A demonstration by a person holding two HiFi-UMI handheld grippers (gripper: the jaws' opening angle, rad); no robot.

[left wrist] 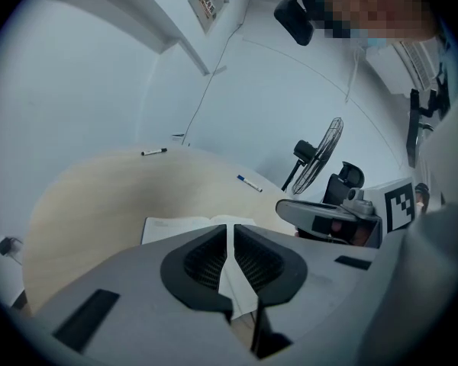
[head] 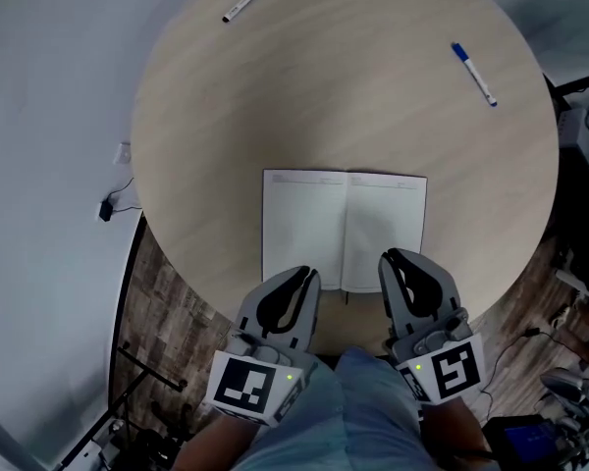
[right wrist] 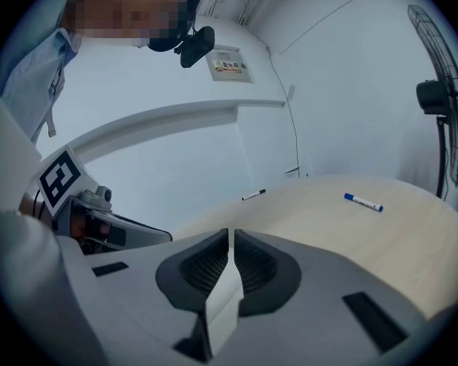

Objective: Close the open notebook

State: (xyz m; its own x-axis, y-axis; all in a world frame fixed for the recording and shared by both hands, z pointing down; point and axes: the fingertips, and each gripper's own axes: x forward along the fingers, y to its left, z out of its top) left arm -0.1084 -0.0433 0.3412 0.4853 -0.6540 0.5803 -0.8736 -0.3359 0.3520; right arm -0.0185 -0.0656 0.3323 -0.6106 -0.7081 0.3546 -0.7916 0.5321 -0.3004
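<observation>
An open notebook (head: 344,229) lies flat, white pages up, near the front edge of the round wooden table (head: 373,96). My left gripper (head: 307,275) hovers over the notebook's lower left corner, and my right gripper (head: 388,258) hovers over its lower right part. Both have their jaws closed together with nothing held. In the left gripper view the notebook (left wrist: 183,226) shows just beyond the shut left gripper (left wrist: 230,231), with the right gripper (left wrist: 320,216) beside it. In the right gripper view the right gripper (right wrist: 230,235) points across the table (right wrist: 382,235).
A black marker (head: 247,0) lies at the table's far left and a blue marker (head: 473,74) at its far right. A standing fan (left wrist: 320,155) is beyond the table. Cables and equipment (head: 560,400) crowd the floor at the right.
</observation>
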